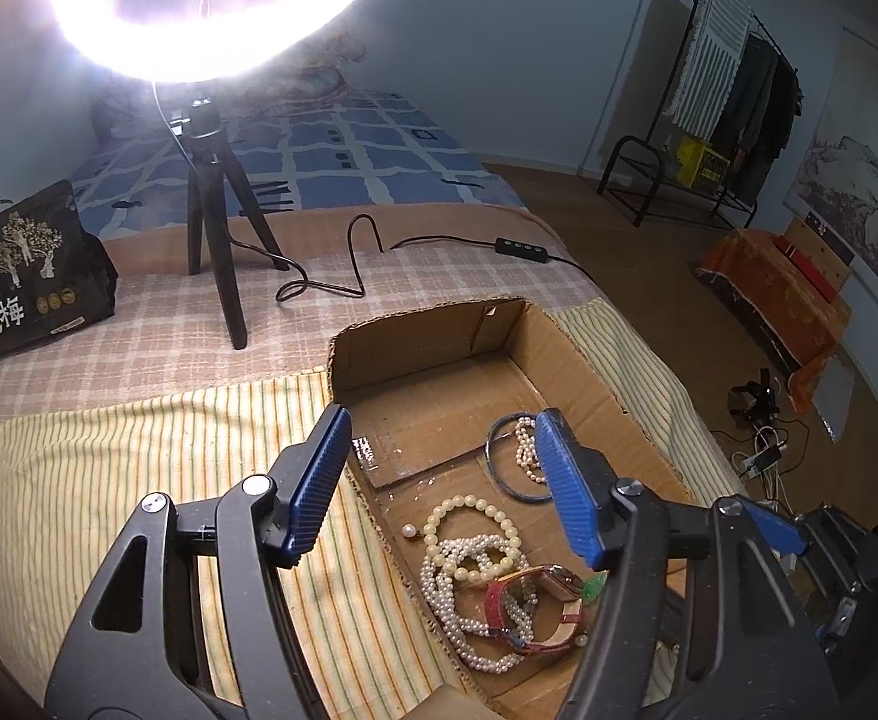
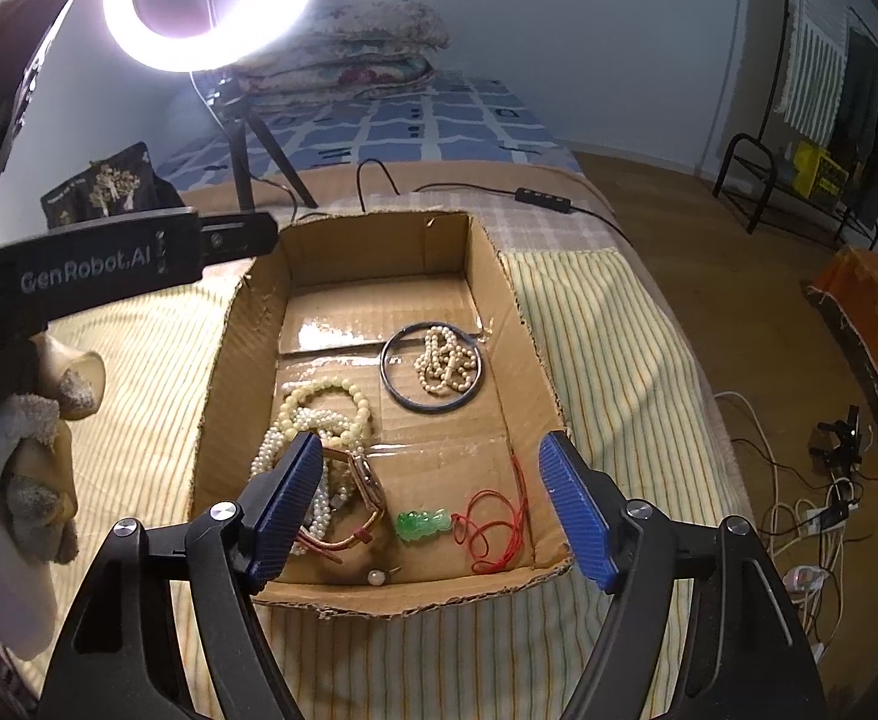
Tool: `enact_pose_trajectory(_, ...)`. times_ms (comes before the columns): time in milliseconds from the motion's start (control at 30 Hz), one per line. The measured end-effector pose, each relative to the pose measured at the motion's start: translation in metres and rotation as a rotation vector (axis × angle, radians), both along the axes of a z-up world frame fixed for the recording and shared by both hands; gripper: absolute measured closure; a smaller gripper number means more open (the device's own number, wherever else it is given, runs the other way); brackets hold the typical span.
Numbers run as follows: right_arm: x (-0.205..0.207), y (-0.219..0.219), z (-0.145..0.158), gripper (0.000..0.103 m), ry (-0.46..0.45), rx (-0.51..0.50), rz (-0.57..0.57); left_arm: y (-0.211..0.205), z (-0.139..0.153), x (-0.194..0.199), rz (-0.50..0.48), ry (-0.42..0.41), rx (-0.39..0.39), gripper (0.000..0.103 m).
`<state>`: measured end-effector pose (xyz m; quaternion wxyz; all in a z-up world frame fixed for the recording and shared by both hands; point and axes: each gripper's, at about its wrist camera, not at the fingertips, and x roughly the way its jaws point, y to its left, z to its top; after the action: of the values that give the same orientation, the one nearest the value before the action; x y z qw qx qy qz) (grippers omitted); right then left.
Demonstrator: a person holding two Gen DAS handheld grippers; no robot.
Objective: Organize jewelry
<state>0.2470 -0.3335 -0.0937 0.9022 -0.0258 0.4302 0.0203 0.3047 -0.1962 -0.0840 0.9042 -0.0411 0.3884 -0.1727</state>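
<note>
An open cardboard box (image 2: 372, 240) lies on a striped cloth and holds the jewelry. Inside are a dark bangle (image 2: 432, 408) around a small pearl string (image 2: 445, 366), a cream bead bracelet (image 2: 324, 390), a long pearl necklace (image 2: 270, 450), a red-strap watch (image 2: 366, 480), a green jade pendant (image 2: 417, 525) on a red cord (image 2: 493, 528), and a loose pearl (image 2: 377, 577). My right gripper (image 2: 429, 439) hangs open over the box's near end, holding nothing. My left gripper (image 1: 442, 414) is open above the box (image 1: 426, 330), over the necklace (image 1: 457, 618) and watch (image 1: 499, 600).
A ring light on a tripod (image 1: 216, 228) stands behind the box, its cable and switch (image 1: 520, 245) trailing right. A black bag (image 1: 24, 276) sits at far left. The bed edge drops to a floor with cables (image 2: 823, 510) on the right. A gloved hand (image 2: 30, 450) holds the left gripper.
</note>
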Motion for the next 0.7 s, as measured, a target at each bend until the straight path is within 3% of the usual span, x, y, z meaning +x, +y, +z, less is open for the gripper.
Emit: enact_pose_trajectory(700, -0.025, 0.015, 0.046, 0.028, -0.142, -0.064, -0.033, 0.048, 0.049, -0.049, 0.03, -0.113, 0.023, 0.037)
